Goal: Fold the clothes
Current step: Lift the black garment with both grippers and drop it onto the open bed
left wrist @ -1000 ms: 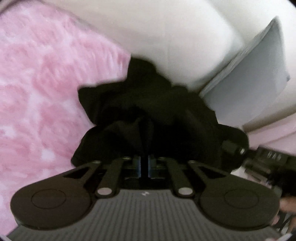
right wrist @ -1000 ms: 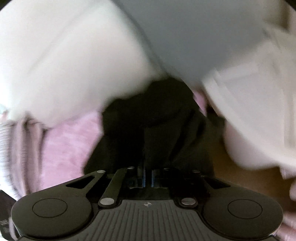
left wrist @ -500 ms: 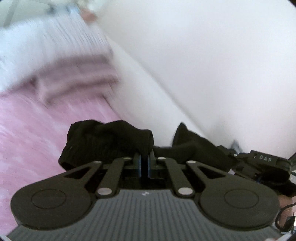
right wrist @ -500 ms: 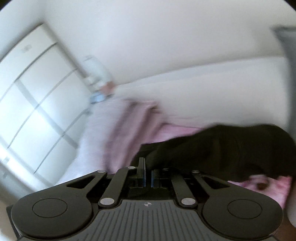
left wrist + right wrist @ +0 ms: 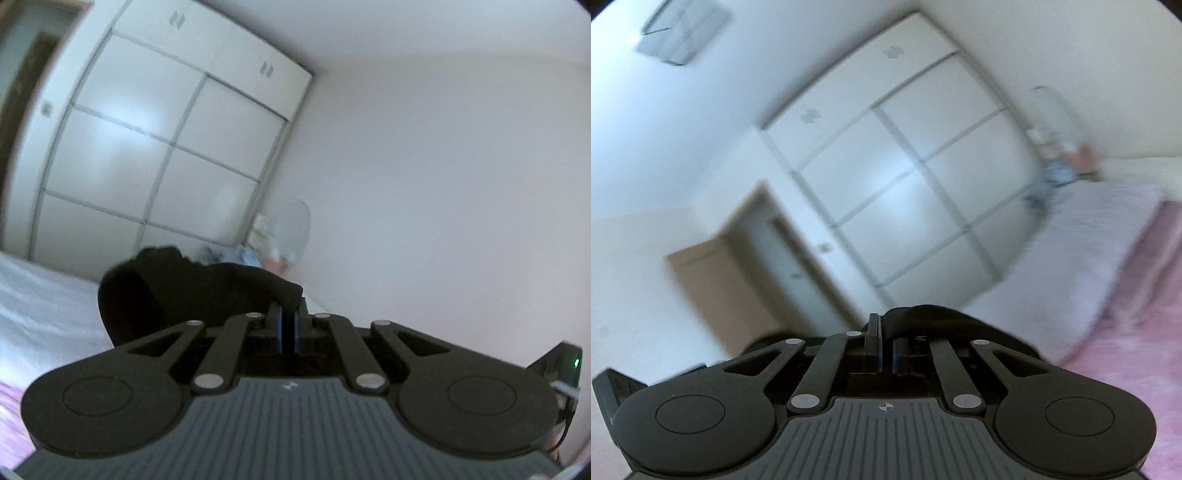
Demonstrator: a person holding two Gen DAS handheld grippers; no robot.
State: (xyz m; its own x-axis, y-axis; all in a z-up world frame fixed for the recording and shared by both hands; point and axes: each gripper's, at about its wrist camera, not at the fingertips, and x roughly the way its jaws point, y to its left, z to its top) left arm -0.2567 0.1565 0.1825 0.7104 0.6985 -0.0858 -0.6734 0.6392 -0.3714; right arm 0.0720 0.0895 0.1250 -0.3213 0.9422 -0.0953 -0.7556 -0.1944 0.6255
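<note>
A black garment (image 5: 192, 291) hangs bunched over the front of my left gripper (image 5: 288, 314), which is shut on its edge and held up high, pointing at the room. In the right wrist view the same black garment (image 5: 934, 317) drapes across my right gripper (image 5: 885, 334), which is shut on another edge of it. Most of the cloth hangs below both cameras and is hidden.
A white wardrobe (image 5: 155, 147) stands ahead, also in the right wrist view (image 5: 905, 184), with a brown door (image 5: 731, 273) beside it. The bed with a white sheet (image 5: 40, 306) and a pink fuzzy blanket (image 5: 1137, 354) lies below. A white wall (image 5: 443, 221) is on the right.
Both grippers have swung upward with the black garment, lifting it off the pink blanket. The views now face the wardrobe and wall instead of the bed.
</note>
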